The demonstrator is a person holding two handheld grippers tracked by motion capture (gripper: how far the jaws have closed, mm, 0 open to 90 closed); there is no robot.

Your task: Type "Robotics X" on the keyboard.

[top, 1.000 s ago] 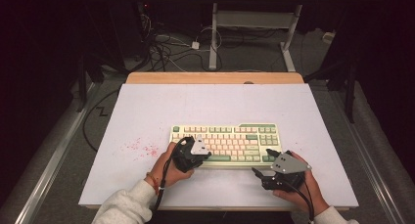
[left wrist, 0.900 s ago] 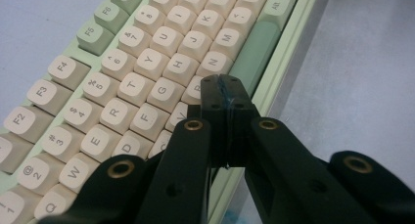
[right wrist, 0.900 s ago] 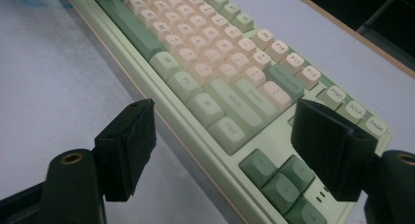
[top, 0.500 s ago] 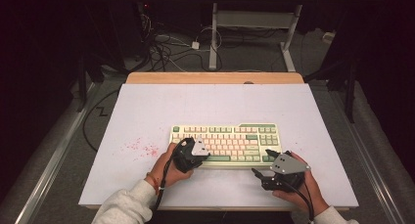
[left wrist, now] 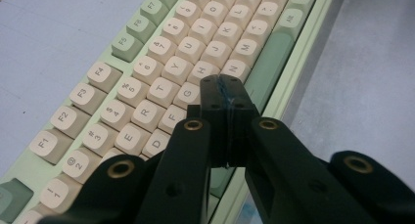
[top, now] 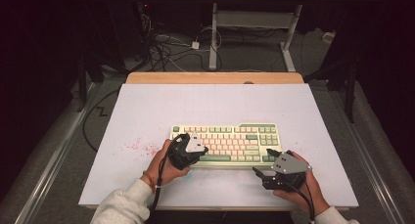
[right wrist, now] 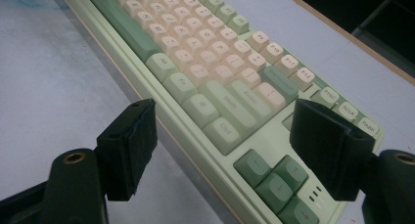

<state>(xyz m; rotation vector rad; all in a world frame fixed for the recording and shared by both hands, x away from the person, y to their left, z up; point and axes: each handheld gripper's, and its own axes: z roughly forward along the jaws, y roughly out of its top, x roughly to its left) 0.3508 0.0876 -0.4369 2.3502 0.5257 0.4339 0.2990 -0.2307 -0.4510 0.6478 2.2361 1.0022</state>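
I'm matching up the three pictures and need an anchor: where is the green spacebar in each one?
High view: spacebar on the keyboard's near row, just right of the left gripper.
Left gripper view: upper right, past the shut jaw tips.
Right gripper view: long dark-green bar at upper left.
Shared landmark: the keyboard's pale green near rim.

White surface (top: 215, 106), wooden strip along far edge. Keyboard (top: 230, 141) lies flat, right of centre toward the near edge. Red speckles (top: 139, 146) just left of the keyboard.
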